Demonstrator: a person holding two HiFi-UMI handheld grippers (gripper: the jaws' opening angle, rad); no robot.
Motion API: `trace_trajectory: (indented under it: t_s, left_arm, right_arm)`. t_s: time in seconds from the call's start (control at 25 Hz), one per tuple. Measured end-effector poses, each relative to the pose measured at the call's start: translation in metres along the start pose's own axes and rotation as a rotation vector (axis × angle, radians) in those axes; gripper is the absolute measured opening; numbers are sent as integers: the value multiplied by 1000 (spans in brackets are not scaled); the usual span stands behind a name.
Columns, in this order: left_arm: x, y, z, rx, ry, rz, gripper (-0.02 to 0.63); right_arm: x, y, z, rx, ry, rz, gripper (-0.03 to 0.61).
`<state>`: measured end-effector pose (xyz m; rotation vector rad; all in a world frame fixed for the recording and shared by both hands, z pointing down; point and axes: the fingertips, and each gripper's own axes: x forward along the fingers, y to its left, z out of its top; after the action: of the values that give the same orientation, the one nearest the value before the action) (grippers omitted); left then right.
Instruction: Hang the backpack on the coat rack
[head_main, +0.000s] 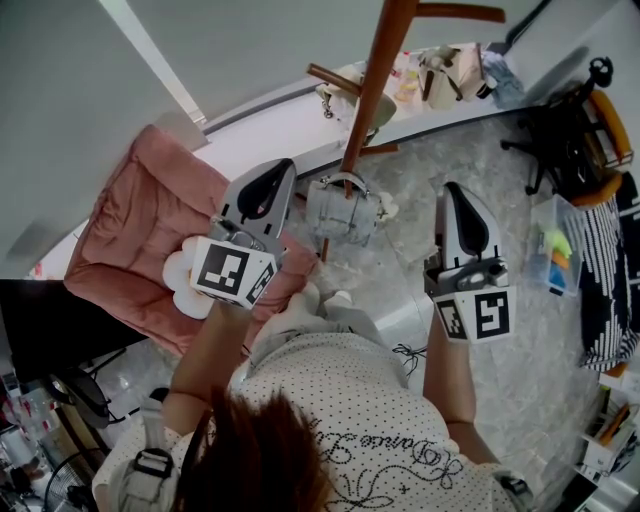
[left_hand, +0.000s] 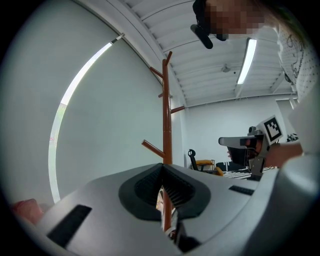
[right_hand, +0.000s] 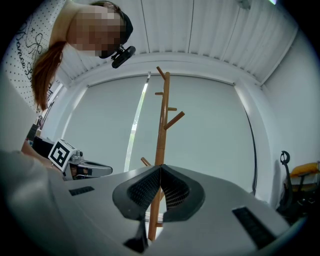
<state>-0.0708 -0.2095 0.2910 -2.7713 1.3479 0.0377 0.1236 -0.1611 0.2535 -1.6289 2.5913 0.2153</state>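
A small grey backpack (head_main: 343, 212) hangs by its top handle against the brown wooden coat rack (head_main: 372, 85), low on the pole. My left gripper (head_main: 284, 170) is just left of the bag, apart from it, jaws shut with nothing between them. My right gripper (head_main: 450, 190) is held to the bag's right, also shut and empty. In the left gripper view the coat rack (left_hand: 166, 115) rises straight ahead past the left gripper (left_hand: 162, 167), with the right gripper (left_hand: 250, 145) off to the side. In the right gripper view the coat rack (right_hand: 162, 125) stands ahead of the right gripper (right_hand: 160, 167), with the left gripper (right_hand: 75, 165) at left.
A pink cushioned seat (head_main: 140, 230) with a white plush item (head_main: 185, 282) lies left of the rack. A black office chair (head_main: 570, 140) and a clear bin (head_main: 555, 250) stand at right. A ledge with small items (head_main: 440, 70) runs behind the rack.
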Motion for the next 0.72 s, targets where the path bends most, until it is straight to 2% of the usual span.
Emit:
trace_trajectory:
  t_s: [0.72]
  left_arm:
    - [-3,2,-1,7,9,0,2]
  right_arm:
    - [0,3,0,6,3,7,14]
